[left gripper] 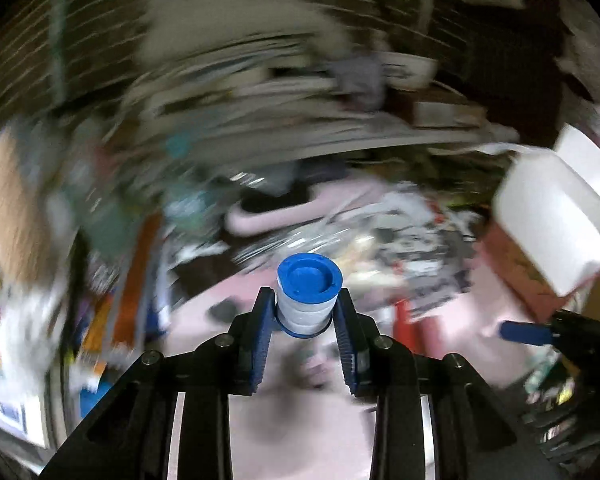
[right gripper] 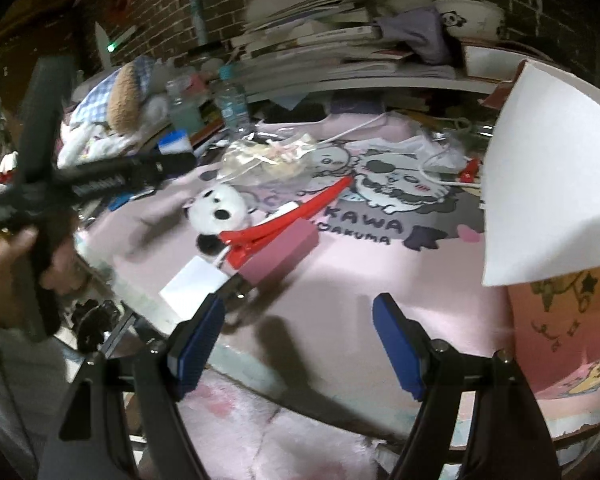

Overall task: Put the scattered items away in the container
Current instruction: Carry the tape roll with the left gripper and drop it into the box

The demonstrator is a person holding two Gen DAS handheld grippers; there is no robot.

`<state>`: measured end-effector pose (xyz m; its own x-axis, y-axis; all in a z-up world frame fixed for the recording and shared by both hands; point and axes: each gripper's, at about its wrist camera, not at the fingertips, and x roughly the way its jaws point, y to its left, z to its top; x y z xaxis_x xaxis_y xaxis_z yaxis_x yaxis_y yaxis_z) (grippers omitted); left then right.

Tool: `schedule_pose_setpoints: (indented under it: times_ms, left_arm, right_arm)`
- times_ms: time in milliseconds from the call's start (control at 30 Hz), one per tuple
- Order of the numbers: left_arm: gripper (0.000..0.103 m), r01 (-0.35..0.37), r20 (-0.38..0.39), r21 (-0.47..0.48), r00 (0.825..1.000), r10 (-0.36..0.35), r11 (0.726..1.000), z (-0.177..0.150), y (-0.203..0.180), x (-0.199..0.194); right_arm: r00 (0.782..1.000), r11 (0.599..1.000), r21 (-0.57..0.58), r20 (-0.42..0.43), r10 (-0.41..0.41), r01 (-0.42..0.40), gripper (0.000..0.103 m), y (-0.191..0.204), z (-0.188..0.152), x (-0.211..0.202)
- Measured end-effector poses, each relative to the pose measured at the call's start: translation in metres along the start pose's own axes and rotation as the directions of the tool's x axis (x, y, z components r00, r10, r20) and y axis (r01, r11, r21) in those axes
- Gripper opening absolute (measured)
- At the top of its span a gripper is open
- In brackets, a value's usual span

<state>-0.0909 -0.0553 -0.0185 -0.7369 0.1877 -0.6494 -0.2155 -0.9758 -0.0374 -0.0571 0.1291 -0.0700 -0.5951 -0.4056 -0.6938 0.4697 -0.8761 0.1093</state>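
Left hand-held gripper (left gripper: 305,312): tilted downward, lifted off the pink mat (left gripper: 300,432). Blue pads pinch a small spool (left gripper: 308,292) (white winding, blue cap) by its sides; the spool hangs clear of the surface. Background in the left wrist view is smeared by blur.

Right hand-held gripper (right gripper: 300,320): tilted downward over the near edge of the bench (right gripper: 148,304), jaws spread wide, nothing between the pads.

A person's hand (right gripper: 24,256) grips the left tool's black handle at the left of the right wrist view.

Container: pink box (right gripper: 556,320) with white flap (right gripper: 548,184) raised, at the right side of the bench. Inside not visible from either view.

Loose on the mat: panda plush (right gripper: 220,210), red clip (right gripper: 284,222) lying over a pink block (right gripper: 280,254), white card (right gripper: 194,284) just beside the block, clear bag (right gripper: 260,156) farther back.

Open room: bare mat between the block and the box. Back edge crowded with stacked books (right gripper: 324,48) and bottles (right gripper: 230,100).
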Motion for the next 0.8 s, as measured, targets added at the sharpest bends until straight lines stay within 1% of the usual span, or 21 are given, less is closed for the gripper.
schedule_pose_setpoints:
  times_ms: [67,100,133,200,233,267,300,367,400,467,500,567,600,633,667,800]
  left_arm:
    - [0.025,0.049,-0.015,0.09,0.999,-0.048,0.995,0.021,-0.027,-0.005]
    - [0.025,0.066,-0.015,0.112,0.998,-0.065,0.992,0.026,-0.034,-0.008]
    - [0.025,0.101,-0.019,0.156,0.995,-0.099,0.983,0.039,-0.048,-0.013]
    - [0.025,0.137,-0.022,0.209,0.991,-0.136,0.968,0.055,-0.066,-0.021]
    - [0.025,0.177,-0.037,0.248,0.984,-0.173,0.952,0.067,-0.081,-0.024]
    - [0.025,0.203,-0.052,0.271,0.979,-0.196,0.941,0.075,-0.091,-0.025]
    - [0.025,0.241,-0.079,0.309,0.971,-0.228,0.92,0.084,-0.105,-0.026]
    - [0.025,0.273,-0.115,0.35,0.962,-0.248,0.896,0.1,-0.128,-0.024]
    - [0.025,0.291,-0.133,0.355,0.956,-0.26,0.888,0.104,-0.135,-0.023]
    - [0.025,0.353,-0.195,0.374,0.934,-0.299,0.858,0.116,-0.159,-0.018]
    - [0.025,0.367,-0.222,0.386,0.928,-0.301,0.847,0.119,-0.17,-0.014]
    - [0.025,0.385,-0.272,0.394,0.916,-0.294,0.835,0.124,-0.19,-0.004]
    - [0.025,0.398,-0.299,0.39,0.908,-0.295,0.83,0.125,-0.197,0.0]
    - [0.025,0.414,-0.337,0.385,0.895,-0.292,0.825,0.127,-0.208,0.008]
    - [0.025,0.419,-0.358,0.384,0.889,-0.286,0.823,0.127,-0.216,0.013]
    - [0.025,0.416,-0.432,0.408,0.872,-0.229,0.813,0.127,-0.247,0.036]
  right_arm:
    - [1.0,1.0,-0.007,0.01,-0.021,0.021,0.074,-0.001,0.0,0.0]
    - [1.0,1.0,-0.008,0.012,-0.025,0.025,0.074,-0.002,-0.001,-0.001]
    - [1.0,1.0,-0.007,0.012,-0.028,0.028,0.074,-0.003,-0.002,-0.002]
    - [1.0,1.0,0.005,0.018,-0.025,0.025,0.074,-0.007,-0.005,-0.005]
    - [1.0,1.0,0.012,0.022,-0.023,0.023,0.074,-0.008,-0.007,-0.006]
    - [0.999,1.0,0.019,0.026,-0.023,0.022,0.074,-0.01,-0.008,-0.007]
    - [0.999,0.999,0.024,0.03,-0.025,0.024,0.074,-0.011,-0.01,-0.007]
    - [0.999,0.999,0.033,0.031,-0.023,0.022,0.074,-0.013,-0.011,-0.007]
    - [0.999,0.999,0.038,0.029,-0.015,0.014,0.074,-0.013,-0.012,-0.006]
    - [1.0,0.999,0.049,0.028,0.003,-0.005,0.074,-0.015,-0.013,-0.006]
    - [1.0,0.999,0.049,0.03,0.003,-0.004,0.074,-0.015,-0.014,-0.007]
    - [0.999,0.999,0.05,0.033,0.006,-0.007,0.074,-0.016,-0.015,-0.007]
    - [0.999,0.999,0.052,0.034,0.011,-0.013,0.074,-0.016,-0.015,-0.008]
    - [0.999,0.998,0.054,0.036,0.013,-0.015,0.074,-0.016,-0.016,-0.009]
    - [0.999,0.998,0.056,0.039,0.015,-0.017,0.074,-0.017,-0.017,-0.009]
    - [0.999,0.997,0.067,0.044,0.032,-0.034,0.074,-0.019,-0.018,-0.009]
